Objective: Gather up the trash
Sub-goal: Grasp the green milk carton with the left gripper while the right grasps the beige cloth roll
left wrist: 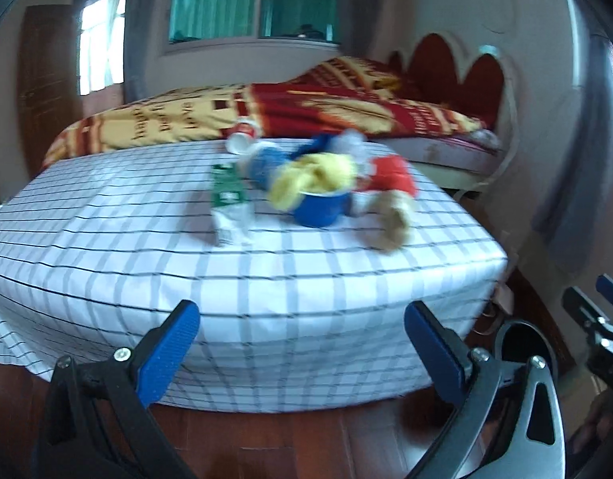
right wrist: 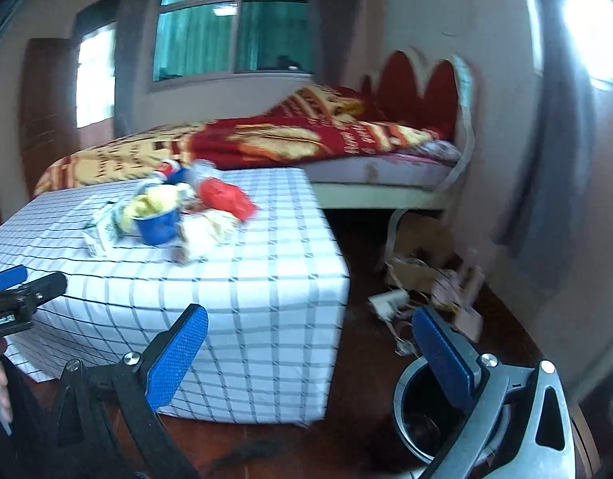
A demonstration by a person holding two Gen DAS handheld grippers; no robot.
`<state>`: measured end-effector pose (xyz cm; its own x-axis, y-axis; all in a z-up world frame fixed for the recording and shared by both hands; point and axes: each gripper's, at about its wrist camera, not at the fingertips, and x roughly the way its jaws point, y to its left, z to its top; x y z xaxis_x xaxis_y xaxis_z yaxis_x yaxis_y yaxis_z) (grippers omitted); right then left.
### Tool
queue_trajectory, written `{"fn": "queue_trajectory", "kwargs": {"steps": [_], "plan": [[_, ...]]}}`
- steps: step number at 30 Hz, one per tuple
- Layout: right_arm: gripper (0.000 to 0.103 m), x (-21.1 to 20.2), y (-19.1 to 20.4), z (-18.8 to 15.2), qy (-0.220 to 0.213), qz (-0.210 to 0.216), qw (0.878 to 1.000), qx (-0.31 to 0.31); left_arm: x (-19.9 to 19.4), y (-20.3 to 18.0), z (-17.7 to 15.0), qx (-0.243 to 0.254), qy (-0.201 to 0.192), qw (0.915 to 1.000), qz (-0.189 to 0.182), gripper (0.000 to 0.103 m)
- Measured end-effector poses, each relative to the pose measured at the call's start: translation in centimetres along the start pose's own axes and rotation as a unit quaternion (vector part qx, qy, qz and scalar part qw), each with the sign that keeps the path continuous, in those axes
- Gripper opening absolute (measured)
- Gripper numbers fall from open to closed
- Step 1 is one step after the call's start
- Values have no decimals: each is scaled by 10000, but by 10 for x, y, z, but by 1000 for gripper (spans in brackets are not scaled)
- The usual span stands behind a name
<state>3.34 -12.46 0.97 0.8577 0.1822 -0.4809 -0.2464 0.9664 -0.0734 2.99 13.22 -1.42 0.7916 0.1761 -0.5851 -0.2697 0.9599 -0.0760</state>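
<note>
Both claws are spread wide with nothing between the pads. My left gripper (left wrist: 302,343) hangs in front of the near edge of the checked table (left wrist: 107,247), and my right gripper (right wrist: 310,353) sits off the table's right corner, over the wooden floor.

The trash is all bunched up on the tabletop, around 12 o'clock from the left claw and more like 10 to 11 o'clock from the right one. There's a blue cup (left wrist: 322,209) stuffed with a yellow wrapper (left wrist: 318,177), a green-and-white carton (left wrist: 228,207) lying flat just to its 9 o'clock, a red bag (left wrist: 392,177) at its 2 o'clock, and a tan crumpled bit (left wrist: 394,219) at its 4 o'clock. A red-and-white cup (left wrist: 242,135) lies tipped over at the far edge. It's all pretty blurry, so I can't tell what's actually touching what.

The trash bin (right wrist: 422,419) stands on the floor right under my right claw's right finger, down at 5 o'clock. More loose scraps (right wrist: 426,287) sit on the floor beyond it, by the bed (right wrist: 346,147).
</note>
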Motion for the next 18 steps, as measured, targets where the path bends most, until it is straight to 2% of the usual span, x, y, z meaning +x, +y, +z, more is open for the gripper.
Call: {"fn": "queue_trajectory", "kwargs": {"steps": [7, 10, 16, 18], "plan": [[101, 66, 63, 29, 50, 630, 9974, -354, 42, 33, 20, -252, -79, 9992, 304, 103], [96, 98, 83, 38, 211, 735, 9963, -387, 59, 37, 29, -269, -126, 9990, 336, 101], [93, 154, 106, 46, 500, 716, 9956, -336, 93, 42, 42, -384, -85, 9985, 380, 96], [83, 169, 108, 48, 625, 766, 9948, -250, 105, 46, 44, -432, -8, 9983, 382, 91]]}}
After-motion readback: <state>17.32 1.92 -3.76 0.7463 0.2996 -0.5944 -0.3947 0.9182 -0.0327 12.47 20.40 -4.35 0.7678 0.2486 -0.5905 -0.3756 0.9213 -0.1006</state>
